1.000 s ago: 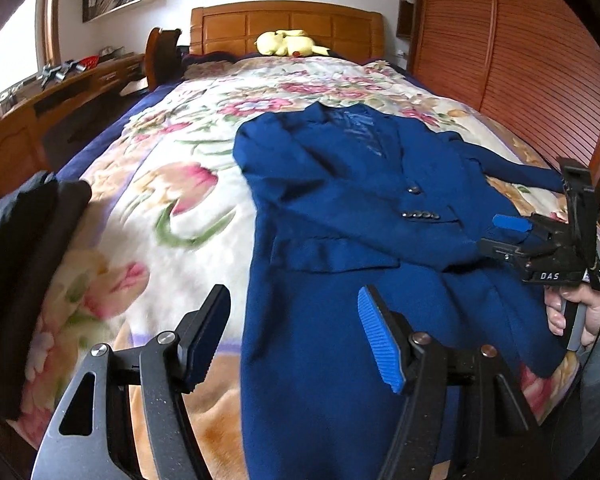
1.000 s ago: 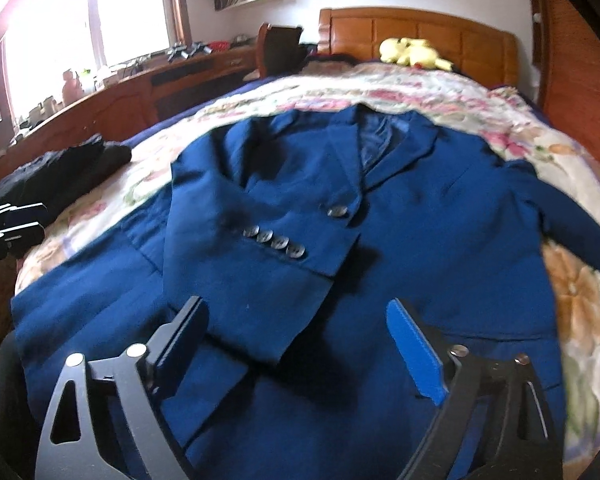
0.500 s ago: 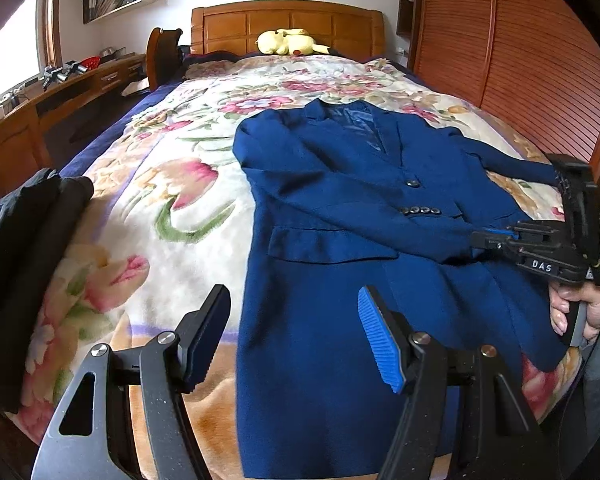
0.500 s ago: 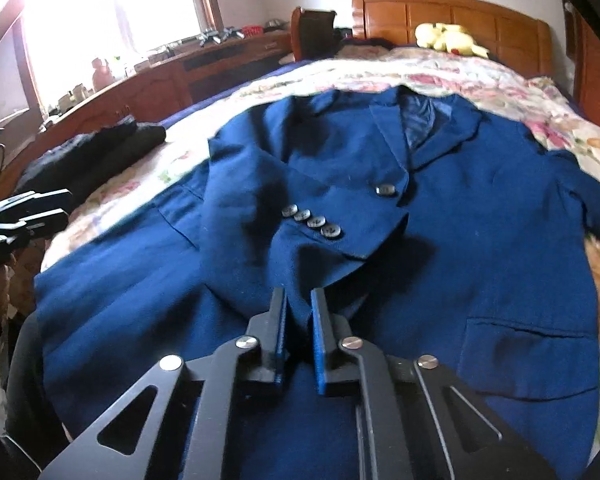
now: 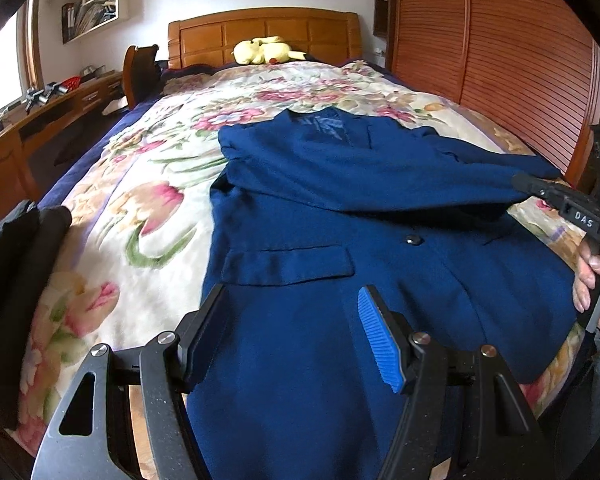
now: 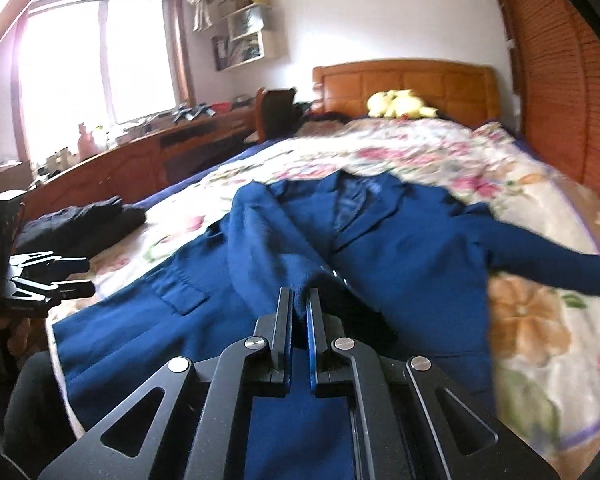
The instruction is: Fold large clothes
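The letters "DAS" are printed in white on the black body of the right gripper [image 5: 520, 185], seen at the right edge of the left wrist view. Raised digits on the black block above it are too blurred to be read.

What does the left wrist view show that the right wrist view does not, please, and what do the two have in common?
Only the left wrist view shows the person's hand on the right gripper's handle, and the left gripper open over the jacket hem with nothing between its pads.

Only the right wrist view shows the bright window and the right gripper shut on the jacket's sleeve cuff, lifting it.

Both show the blue suit jacket on the floral bedspread, the yellow plush toy at the headboard, and the folded black garment.
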A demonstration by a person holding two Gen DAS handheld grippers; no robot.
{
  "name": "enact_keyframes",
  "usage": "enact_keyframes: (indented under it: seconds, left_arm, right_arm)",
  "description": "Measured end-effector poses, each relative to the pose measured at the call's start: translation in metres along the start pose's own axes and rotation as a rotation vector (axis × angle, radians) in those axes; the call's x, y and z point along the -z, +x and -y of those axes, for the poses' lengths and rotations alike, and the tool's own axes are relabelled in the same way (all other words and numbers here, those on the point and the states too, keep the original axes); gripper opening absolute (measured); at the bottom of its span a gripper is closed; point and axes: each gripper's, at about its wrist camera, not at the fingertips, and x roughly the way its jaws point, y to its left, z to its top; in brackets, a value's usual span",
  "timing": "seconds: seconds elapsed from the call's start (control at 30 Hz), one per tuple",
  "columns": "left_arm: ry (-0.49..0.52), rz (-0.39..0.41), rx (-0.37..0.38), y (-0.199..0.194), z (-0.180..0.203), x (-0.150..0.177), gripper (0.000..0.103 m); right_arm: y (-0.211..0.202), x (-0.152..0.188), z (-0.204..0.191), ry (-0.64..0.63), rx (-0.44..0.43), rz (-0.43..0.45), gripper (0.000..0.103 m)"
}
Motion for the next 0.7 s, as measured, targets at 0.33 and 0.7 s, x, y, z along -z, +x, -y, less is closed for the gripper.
enact_keyframes:
  seconds: [0.33, 0.7]
  left_arm:
    - [0.025, 0.014, 0.019, 0.004, 0.029, -0.014, 0.067]
    - [0.048, 0.067, 0.06, 0.021, 0.059, -0.041, 0.067]
  right_arm:
    - [-0.025, 0.017, -0.007, -0.02, 0.012, 0.007, 0.005]
    - [-0.042, 0.008, 0.026, 0.076, 0.104, -0.008, 0.044]
